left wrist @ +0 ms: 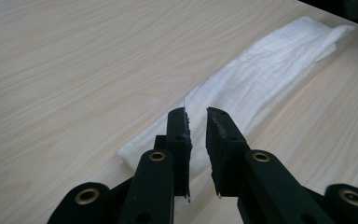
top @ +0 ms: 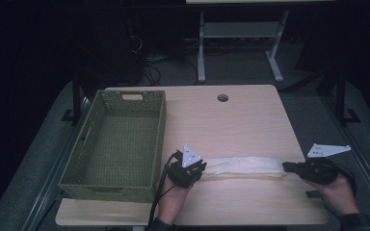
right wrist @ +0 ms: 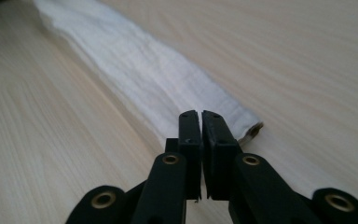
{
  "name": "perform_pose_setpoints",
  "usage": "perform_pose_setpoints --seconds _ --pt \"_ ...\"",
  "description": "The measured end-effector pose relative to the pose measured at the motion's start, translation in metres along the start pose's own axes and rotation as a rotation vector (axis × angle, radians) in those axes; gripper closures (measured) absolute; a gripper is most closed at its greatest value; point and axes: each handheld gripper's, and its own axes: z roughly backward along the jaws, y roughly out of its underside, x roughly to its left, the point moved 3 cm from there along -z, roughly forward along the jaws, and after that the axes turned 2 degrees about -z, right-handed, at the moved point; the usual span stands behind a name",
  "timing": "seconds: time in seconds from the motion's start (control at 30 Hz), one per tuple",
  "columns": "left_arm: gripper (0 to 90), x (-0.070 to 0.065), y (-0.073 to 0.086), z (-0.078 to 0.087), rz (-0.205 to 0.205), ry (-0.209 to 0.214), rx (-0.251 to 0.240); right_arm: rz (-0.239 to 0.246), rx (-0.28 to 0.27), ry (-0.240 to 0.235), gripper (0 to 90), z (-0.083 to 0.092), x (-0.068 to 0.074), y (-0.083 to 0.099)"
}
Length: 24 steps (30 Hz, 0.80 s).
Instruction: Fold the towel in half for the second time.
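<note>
Item: my left gripper (left wrist: 196, 116), jaws slightly parted above the near end of the long folded white cloth (left wrist: 261, 74), gripping nothing. Right gripper (right wrist: 200, 116): jaws closed at the cloth's opposite end. Cloth lies flat on the pale wooden table (top: 241, 115), right of the green perforated plastic basket (top: 159, 139).

Left gripper (top: 196, 168) sits low at table level, jaws slightly parted, pointing right. Right gripper (top: 289, 167) faces it, pointing left, jaws closed together. A hand (top: 338, 192) grips each from below.
</note>
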Motion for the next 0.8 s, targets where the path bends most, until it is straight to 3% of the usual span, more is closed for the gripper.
perform_pose_setpoints --seconds 0.13,0.17,0.2,0.27,0.3,0.53,0.57,0.6,0.67,0.77,0.8 --pt "80.1 0.0 0.007 -0.018 -0.001 0.038 0.048 0.012 0.085 0.007 89.4 -0.016 0.001 0.006" --pt "80.2 0.002 0.011 -0.027 -0.011 0.044 0.084 0.01 0.109 0.008 89.4 -0.019 0.001 0.008" --pt "80.7 0.002 0.011 -0.027 -0.011 0.044 0.084 0.01 0.109 0.008 89.4 -0.019 0.001 0.008" --pt "80.8 0.005 0.019 -0.035 -0.004 0.047 0.131 0.015 0.132 0.008 89.6 -0.023 -0.001 0.01" --pt "82.3 0.007 0.024 -0.039 -0.039 0.012 0.171 0.012 0.14 0.008 89.7 -0.023 -0.001 0.01" --pt "82.8 0.012 0.024 -0.042 -0.046 -0.006 0.17 0.018 0.156 0.028 89.7 -0.024 -0.002 0.01" --pt "80.3 0.012 0.023 -0.041 -0.043 0.002 0.165 0.017 0.154 0.029 89.7 -0.024 -0.002 0.01" --pt "76.6 0.013 0.019 -0.039 -0.023 0.038 0.151 0.015 0.154 0.03 89.7 -0.024 -0.001 0.01" --pt "71.9 0.013 0.018 -0.038 -0.027 0.036 0.151 0.015 0.156 0.03 89.7 -0.024 -0.001 0.009" --pt "58.0 0.013 0.009 -0.036 -0.026 0.088 0.145 0.019 0.156 0.032 89.7 -0.024 -0.002 0.009" --pt "54.8 0.013 0.009 -0.036 -0.026 0.088 0.145 0.019 0.156 0.032 89.7 -0.024 -0.002 0.009"
